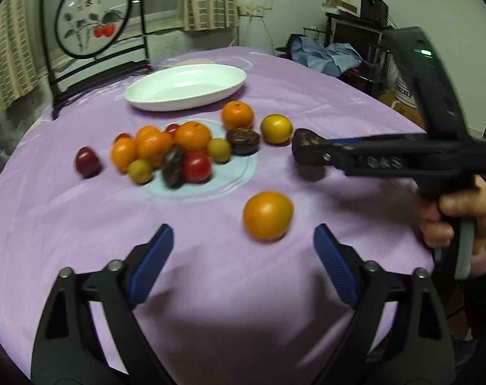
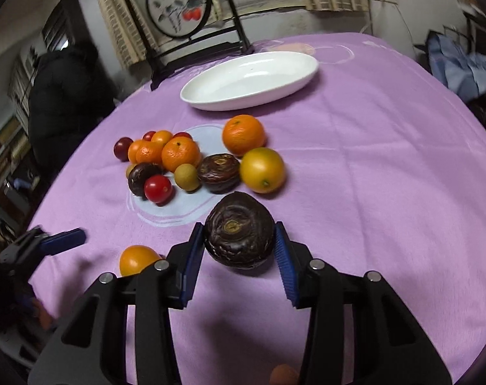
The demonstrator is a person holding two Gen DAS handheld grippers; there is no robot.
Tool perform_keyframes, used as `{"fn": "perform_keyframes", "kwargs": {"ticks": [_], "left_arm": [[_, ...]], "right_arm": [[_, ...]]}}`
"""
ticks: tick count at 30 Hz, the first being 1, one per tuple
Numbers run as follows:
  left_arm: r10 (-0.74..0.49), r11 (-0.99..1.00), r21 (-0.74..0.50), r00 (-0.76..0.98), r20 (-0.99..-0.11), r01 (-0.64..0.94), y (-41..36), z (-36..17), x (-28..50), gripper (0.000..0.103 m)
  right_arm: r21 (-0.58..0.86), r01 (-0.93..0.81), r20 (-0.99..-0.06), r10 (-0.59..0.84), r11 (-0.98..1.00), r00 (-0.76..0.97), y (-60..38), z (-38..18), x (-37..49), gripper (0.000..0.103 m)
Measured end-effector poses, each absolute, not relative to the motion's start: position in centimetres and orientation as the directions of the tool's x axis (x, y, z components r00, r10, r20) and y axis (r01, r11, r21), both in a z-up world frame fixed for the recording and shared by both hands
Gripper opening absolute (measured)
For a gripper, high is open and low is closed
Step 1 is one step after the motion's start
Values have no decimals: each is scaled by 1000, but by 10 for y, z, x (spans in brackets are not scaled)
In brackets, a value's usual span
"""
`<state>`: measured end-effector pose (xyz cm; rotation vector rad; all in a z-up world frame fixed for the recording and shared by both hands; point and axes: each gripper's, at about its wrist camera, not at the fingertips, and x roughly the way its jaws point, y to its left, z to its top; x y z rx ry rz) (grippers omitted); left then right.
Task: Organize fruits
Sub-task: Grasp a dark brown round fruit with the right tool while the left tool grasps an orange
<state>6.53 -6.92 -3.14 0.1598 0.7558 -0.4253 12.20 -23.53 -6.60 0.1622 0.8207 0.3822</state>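
My right gripper (image 2: 239, 243) is shut on a dark wrinkled passion fruit (image 2: 239, 230) and holds it above the purple tablecloth; it shows in the left wrist view (image 1: 302, 149) too. My left gripper (image 1: 243, 250) is open and empty, just short of a lone orange fruit (image 1: 268, 215). A pile of oranges (image 2: 180, 154), tomatoes (image 2: 158, 188), small yellow-green fruits (image 2: 187, 177) and passion fruits (image 2: 219, 173) lies mid-table. An empty white oval dish (image 2: 300, 73) stands behind the pile.
A framed round painting on a black stand (image 2: 179, 9) stands at the table's far edge. A person in dark clothes (image 2: 66, 96) is at the left. Clothes and furniture (image 1: 332, 54) stand at the far right. A small reddish fruit (image 2: 283, 374) lies near me.
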Motion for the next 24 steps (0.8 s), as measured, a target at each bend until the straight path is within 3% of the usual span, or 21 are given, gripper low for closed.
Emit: {"fn": "perform_keyframes", "kwargs": {"ticks": [3,9,13,20,24], "left_arm": [[-328,897,-36,608,-723,440,-80,-36,80,69],[-317,891,-40,558,-767,452,-94,-42,93,65],[-308,891,-48,520,-797,452,-96,-49,97,43],[-335,886,-79,512,-791,456,-90,-47,96,41],[-395,882,-127,565,-725,454,-72,-13,114,42]], "right_arm": [[304,-265,-678,403,915,615,-243,-66,119,44],[325,-270,-668,422,907,613,-248,-65,124,44],[330,-276,-666,430,903,610,-251,-66,125,44],[340,-290,-656,447,895,608,-252,-60,129,44],[325,-318,-622,455,891,638,-245,-37,145,44]]}}
